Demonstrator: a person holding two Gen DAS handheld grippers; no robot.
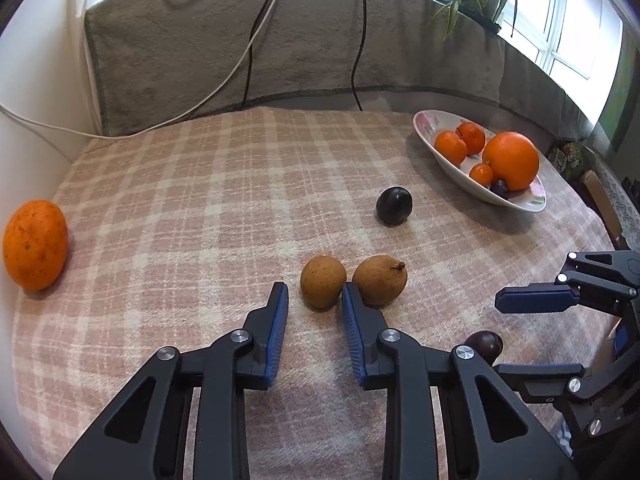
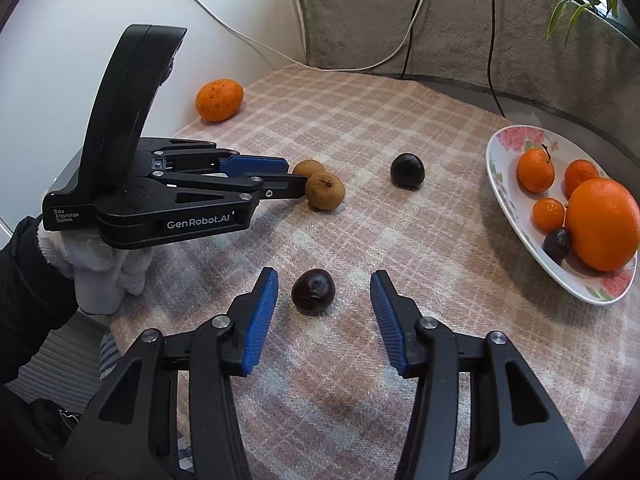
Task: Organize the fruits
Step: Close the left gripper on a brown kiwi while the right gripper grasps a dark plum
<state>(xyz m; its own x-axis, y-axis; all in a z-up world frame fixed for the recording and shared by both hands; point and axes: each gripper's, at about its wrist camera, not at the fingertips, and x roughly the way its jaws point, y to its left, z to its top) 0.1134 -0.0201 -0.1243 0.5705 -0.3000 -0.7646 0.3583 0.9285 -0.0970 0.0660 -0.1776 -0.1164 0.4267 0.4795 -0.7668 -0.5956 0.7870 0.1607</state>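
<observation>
Two brown fruits lie side by side on the checked cloth: the left one [image 1: 322, 286] [image 2: 308, 169] and the right one with a stem [image 1: 380, 285] [image 2: 325, 191]. My left gripper [image 1: 315, 295] is open, its fingertips on either side of the left brown fruit, not closed on it. A dark plum [image 2: 313, 291] [image 1: 485, 345] lies between the open fingers of my right gripper [image 2: 324, 284]. Another dark plum [image 1: 394, 205] [image 2: 407, 171] lies farther out. A speckled orange [image 1: 35, 244] [image 2: 219, 100] sits at the far left.
A white flowered dish [image 1: 444, 160] [image 2: 516, 208] at the right holds several oranges and tangerines and a small plum. A grey padded backrest [image 1: 224, 48] with hanging cables runs behind the table. A white wall [image 2: 48, 80] borders the left side.
</observation>
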